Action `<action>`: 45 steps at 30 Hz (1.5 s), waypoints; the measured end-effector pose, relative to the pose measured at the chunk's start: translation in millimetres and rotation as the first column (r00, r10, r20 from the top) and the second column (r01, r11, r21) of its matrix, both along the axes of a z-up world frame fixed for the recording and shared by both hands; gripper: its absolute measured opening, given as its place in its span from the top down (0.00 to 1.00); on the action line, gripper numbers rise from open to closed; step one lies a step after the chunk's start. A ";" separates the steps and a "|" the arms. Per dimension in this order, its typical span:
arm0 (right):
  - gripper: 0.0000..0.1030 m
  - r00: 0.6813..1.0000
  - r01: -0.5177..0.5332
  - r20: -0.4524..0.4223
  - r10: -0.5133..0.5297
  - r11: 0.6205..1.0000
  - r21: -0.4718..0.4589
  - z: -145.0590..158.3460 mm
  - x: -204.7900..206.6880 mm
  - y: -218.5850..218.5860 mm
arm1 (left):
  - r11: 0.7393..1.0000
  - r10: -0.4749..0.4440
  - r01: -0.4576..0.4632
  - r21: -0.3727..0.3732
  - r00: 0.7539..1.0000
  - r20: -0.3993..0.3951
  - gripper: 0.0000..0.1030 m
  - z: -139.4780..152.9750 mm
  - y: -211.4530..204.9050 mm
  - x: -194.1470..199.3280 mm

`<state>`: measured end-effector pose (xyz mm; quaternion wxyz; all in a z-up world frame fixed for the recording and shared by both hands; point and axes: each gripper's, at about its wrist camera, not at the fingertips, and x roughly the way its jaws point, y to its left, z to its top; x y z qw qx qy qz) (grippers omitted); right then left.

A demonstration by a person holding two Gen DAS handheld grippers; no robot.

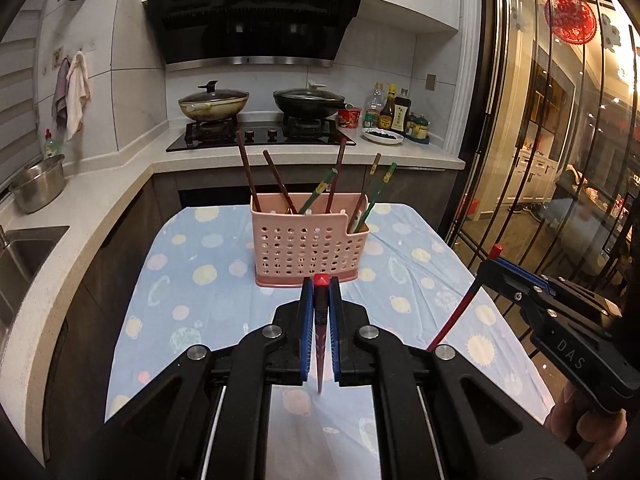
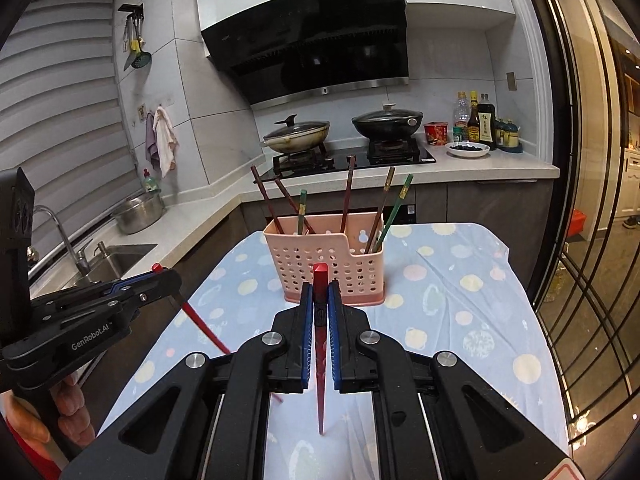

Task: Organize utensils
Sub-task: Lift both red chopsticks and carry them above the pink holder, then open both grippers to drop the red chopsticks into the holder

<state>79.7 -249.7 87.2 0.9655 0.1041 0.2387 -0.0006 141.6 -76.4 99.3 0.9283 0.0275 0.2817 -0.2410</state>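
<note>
A pink perforated utensil holder (image 1: pixel 305 246) stands on the table with the blue patterned cloth (image 1: pixel 192 280); it also shows in the right wrist view (image 2: pixel 332 268). Several brown and green chopsticks (image 1: pixel 280 182) lean in it. My left gripper (image 1: pixel 321 292) is shut on a red chopstick (image 1: pixel 321 344), held upright in front of the holder. My right gripper (image 2: pixel 320 296) is shut on another red chopstick (image 2: pixel 321 360), also upright, near the holder. Each gripper appears in the other's view, the right gripper (image 1: pixel 496 256) and the left gripper (image 2: pixel 160 272), with its chopstick tip pointing down.
A kitchen counter (image 1: pixel 100 196) with a sink (image 2: pixel 116 258) and a steel bowl (image 1: pixel 38 184) runs along the left. A stove with two lidded pans (image 1: pixel 214 104) and sauce bottles (image 1: pixel 394 112) lies behind the table. A glass door with bars (image 1: pixel 560 140) is on the right.
</note>
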 end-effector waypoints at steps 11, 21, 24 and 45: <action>0.93 0.993 0.022 0.113 -0.020 1.000 -0.018 62.2 50.7 -20.6 | 0.999 0.009 -0.006 -0.033 0.996 0.094 0.93 52.5 2.7 43.6; 0.93 0.981 0.061 0.188 -0.055 0.998 -0.022 118.5 126.9 -39.9 | 0.998 0.055 -0.047 -0.043 0.976 0.212 0.93 116.5 -10.2 104.9; 0.93 0.979 0.062 0.198 -0.056 0.998 -0.023 130.2 150.6 -41.8 | 0.998 0.062 -0.053 -0.046 0.971 0.231 0.93 129.2 -16.0 122.8; 0.93 0.999 0.009 0.043 -0.007 0.999 -0.047 66.8 244.0 -23.8 | 0.998 0.068 -0.069 -0.001 0.989 0.128 0.93 92.2 -39.6 205.7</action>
